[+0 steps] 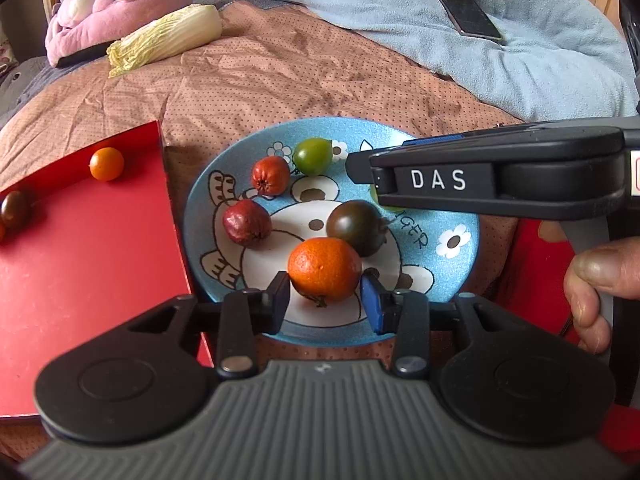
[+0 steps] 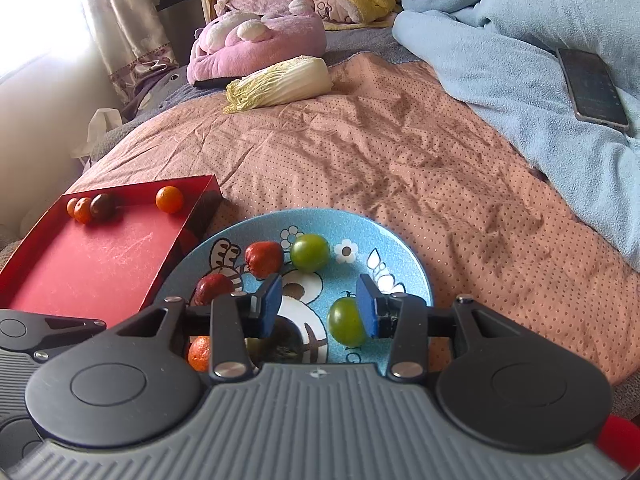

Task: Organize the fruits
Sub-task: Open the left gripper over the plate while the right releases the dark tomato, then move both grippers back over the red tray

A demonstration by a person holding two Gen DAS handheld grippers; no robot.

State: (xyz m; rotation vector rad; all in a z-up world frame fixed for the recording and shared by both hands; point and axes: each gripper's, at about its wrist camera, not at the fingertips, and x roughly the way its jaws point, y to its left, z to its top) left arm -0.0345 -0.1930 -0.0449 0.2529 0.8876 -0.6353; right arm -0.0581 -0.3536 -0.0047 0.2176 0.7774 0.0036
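A blue cartoon plate point(image 1: 460, 264) lies on the brown bedspread and holds several small fruits. My left gripper point(image 1: 325, 292) is open low over the plate's near side, its pads on either side of an orange mandarin point(image 1: 324, 270) that rests on the plate. A dark tomato point(image 1: 354, 226), two red fruits point(image 1: 270, 175) and a green tomato point(image 1: 312, 156) lie further back. My right gripper point(image 2: 319, 285) is open over the plate point(image 2: 400, 248); a second green tomato point(image 2: 346, 322) lies by its right pad, with a wide gap to the left pad.
A red tray point(image 1: 80, 280) left of the plate holds an orange fruit point(image 1: 106, 164) and a dark tomato point(image 1: 14, 209). A napa cabbage point(image 2: 280, 82), a pink plush point(image 2: 256, 40) and a phone point(image 2: 592, 84) on a blue blanket lie further back. A hand point(image 1: 592, 280) grips the right gripper's handle.
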